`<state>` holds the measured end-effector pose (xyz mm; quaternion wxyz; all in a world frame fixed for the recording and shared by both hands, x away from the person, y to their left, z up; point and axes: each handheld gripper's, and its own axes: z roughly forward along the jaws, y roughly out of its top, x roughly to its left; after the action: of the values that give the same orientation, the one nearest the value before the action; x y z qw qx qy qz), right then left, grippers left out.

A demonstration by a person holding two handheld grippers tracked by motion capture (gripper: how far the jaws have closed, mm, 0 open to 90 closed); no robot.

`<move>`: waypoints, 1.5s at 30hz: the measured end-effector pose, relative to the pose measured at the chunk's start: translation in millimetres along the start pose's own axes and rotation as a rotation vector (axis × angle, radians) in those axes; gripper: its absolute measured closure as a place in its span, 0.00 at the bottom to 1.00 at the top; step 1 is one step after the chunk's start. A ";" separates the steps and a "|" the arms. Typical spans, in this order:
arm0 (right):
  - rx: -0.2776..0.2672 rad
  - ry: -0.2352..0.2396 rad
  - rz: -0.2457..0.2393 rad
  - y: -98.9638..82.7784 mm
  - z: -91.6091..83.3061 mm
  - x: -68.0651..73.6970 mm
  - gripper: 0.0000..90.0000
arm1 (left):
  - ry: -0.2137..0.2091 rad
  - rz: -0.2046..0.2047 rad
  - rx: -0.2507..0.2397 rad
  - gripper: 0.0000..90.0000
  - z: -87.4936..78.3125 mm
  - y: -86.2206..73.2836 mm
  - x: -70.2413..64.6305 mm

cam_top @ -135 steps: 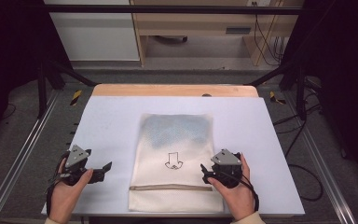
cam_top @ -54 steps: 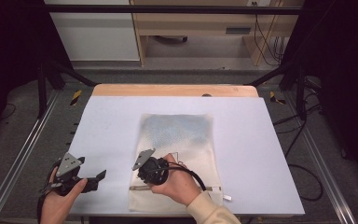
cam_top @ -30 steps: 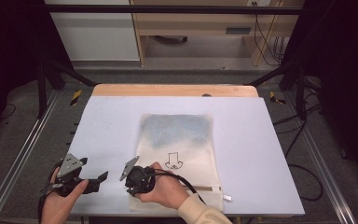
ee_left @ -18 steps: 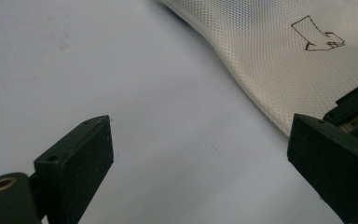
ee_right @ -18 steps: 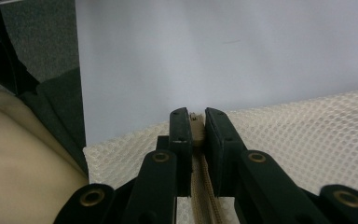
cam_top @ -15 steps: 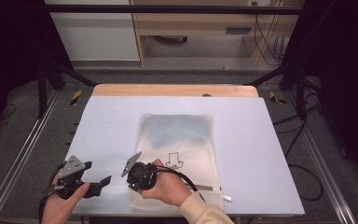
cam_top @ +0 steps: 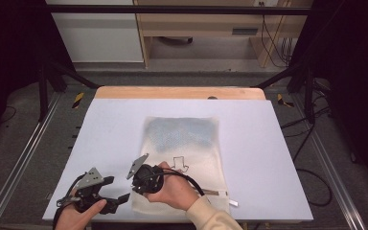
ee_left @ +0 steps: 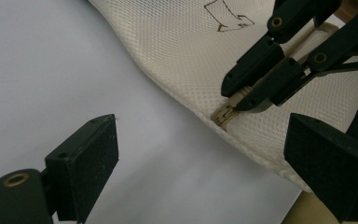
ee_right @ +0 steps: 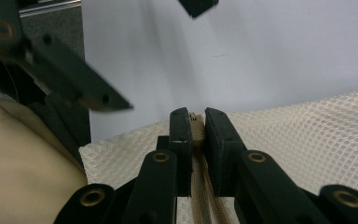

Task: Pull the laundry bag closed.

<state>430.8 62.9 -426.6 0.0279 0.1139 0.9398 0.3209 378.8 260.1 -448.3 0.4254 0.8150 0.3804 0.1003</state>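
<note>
The worktop [cam_top: 268, 143] carries a mesh bag [cam_top: 187, 143] lying flat near its front edge, so the zipper [ee_right: 196, 128] along the bag's near end is within reach. The right tool [cam_top: 141, 184] pinches the zipper's end, probably to run it along. The left tool [ee_left: 205, 163] waits spread just beside the bag's corner, probably to brace it.

The table top [cam_top: 124, 124] is evenly and brightly lit from above in the high view, without glare, while the surroundings are left in deep shadow and the whole frame is rendered slightly soft. In the left gripper view, the mesh bag [ee_left: 177, 60] is resolved sharply, and the near black jaws are seen soft-edged with a soft shadow cast on the white surface. In the right gripper view, the nearest jaw parts and the sleeve [ee_right: 23, 163] are blurred, and the other gripper's jaw at upper left is smeared.
</note>
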 end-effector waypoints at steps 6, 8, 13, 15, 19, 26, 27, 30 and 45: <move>0.002 0.004 -0.001 0.3 -2.0 -0.2 0.91 | -0.028 -0.005 0.016 0.17 11.8 -0.4 -7.6; -0.004 0.010 -0.006 0.3 -2.9 -0.8 0.91 | -0.034 -0.002 0.031 0.19 15.2 -0.3 -8.9; -0.012 0.003 -0.007 2.7 -9.5 -0.3 0.91 | -0.064 -0.010 0.042 0.29 22.2 -1.0 -11.7; -0.017 0.003 -0.006 3.2 -10.7 0.1 0.91 | -0.084 -0.026 0.045 0.33 23.7 -1.5 -10.5; -0.021 0.003 -0.006 4.0 -12.0 0.6 0.91 | -0.116 -0.041 0.049 0.38 26.1 -1.5 -9.0; -0.023 0.002 -0.008 4.7 -13.7 0.4 0.91 | -0.207 -0.085 0.042 0.49 33.6 -0.3 -5.1; -0.028 0.002 -0.011 4.6 -13.7 0.2 0.91 | -0.214 -0.083 0.042 0.50 35.1 0.2 -4.6; -0.033 0.003 -0.012 4.6 -14.3 -0.3 0.91 | -0.237 -0.084 0.044 0.50 40.6 1.2 -2.0; -0.034 -0.002 -0.017 4.3 -13.9 -0.6 0.91 | -0.303 -0.093 0.064 0.58 58.1 1.6 4.0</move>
<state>430.5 57.7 -413.0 0.0333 0.1057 0.9352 0.3364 410.8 226.5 -483.7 0.4560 0.8154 0.3522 -0.0560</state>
